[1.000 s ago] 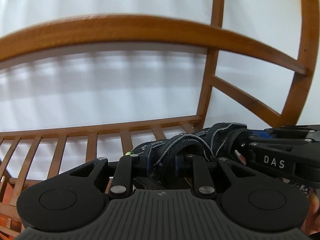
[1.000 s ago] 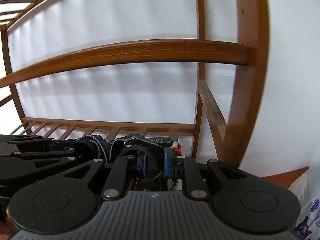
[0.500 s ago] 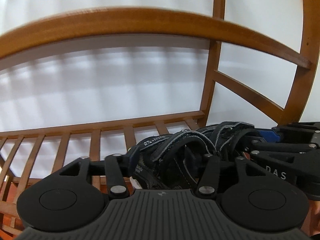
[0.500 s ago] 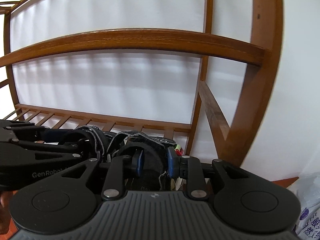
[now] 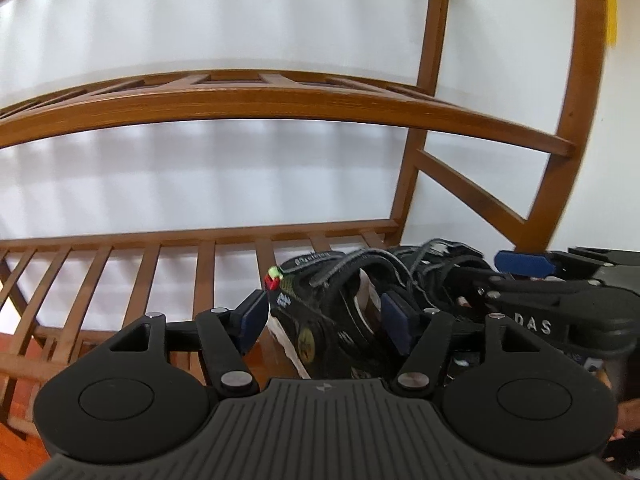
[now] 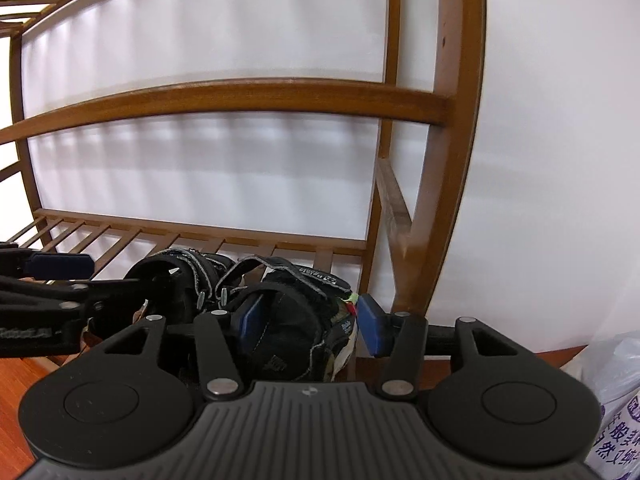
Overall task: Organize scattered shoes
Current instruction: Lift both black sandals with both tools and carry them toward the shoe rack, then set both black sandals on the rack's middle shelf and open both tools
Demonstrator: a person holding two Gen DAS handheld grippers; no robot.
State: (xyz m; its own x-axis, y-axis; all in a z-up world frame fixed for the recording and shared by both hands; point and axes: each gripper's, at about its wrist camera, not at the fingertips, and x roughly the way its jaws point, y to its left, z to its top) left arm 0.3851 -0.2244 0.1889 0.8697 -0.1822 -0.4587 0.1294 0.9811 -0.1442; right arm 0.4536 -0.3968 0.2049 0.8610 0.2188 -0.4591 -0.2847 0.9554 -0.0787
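Two dark strapped shoes sit side by side on the lowest slatted shelf (image 5: 208,276) of a wooden shoe rack (image 6: 452,184), at its right end beside the upright post.

Left gripper (image 5: 324,320): jaws opening, blue pads spread on either side of the left shoe (image 5: 320,312), not pressing it.

Right gripper (image 6: 308,320): jaws opening, pads clear of the right shoe (image 6: 288,320) between them.

White wall behind. Plastic bag (image 6: 612,400) on the floor, right of the rack.

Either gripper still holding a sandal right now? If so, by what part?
Nothing is held. Both sandals sit on the shoe rack; left gripper and right gripper jaws are opening, each straddling a black sandal, pads clear.
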